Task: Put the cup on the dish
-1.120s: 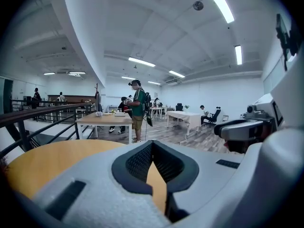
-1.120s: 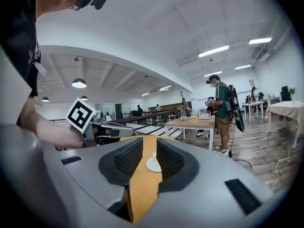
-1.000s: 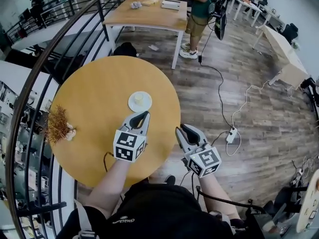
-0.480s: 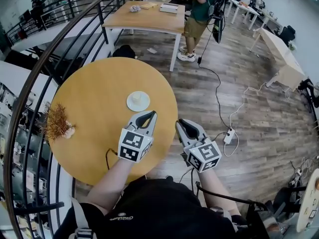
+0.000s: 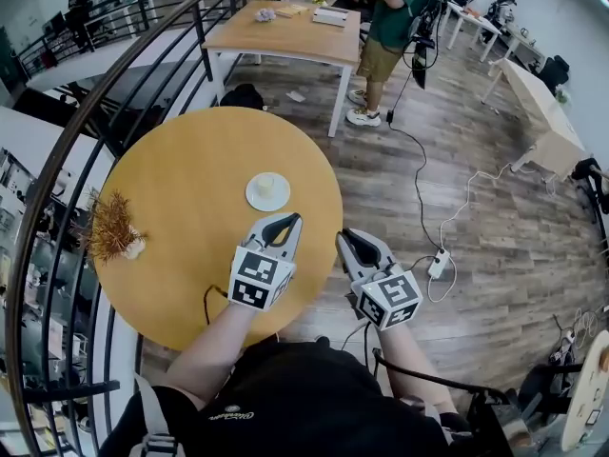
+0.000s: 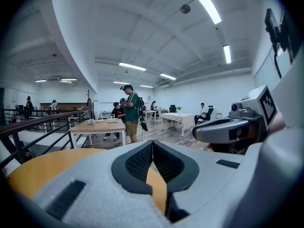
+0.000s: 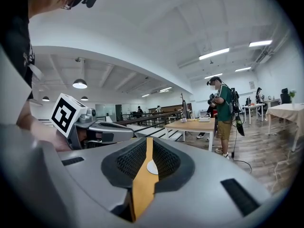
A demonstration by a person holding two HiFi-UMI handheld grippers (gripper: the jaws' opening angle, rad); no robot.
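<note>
The cup [image 5: 269, 187] sits on the white dish [image 5: 255, 202] near the middle of the round surface [image 5: 171, 198]. The left tool [image 5: 284, 222], clenched and empty, hovers over the surface's near edge. The right tool [image 5: 344, 244], likewise clenched on nothing, hangs just off that edge.

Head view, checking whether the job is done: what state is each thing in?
cup: standing on the dish
dish: on the round table, bearing the cup
left gripper: shut, empty
right gripper: shut, empty
</note>
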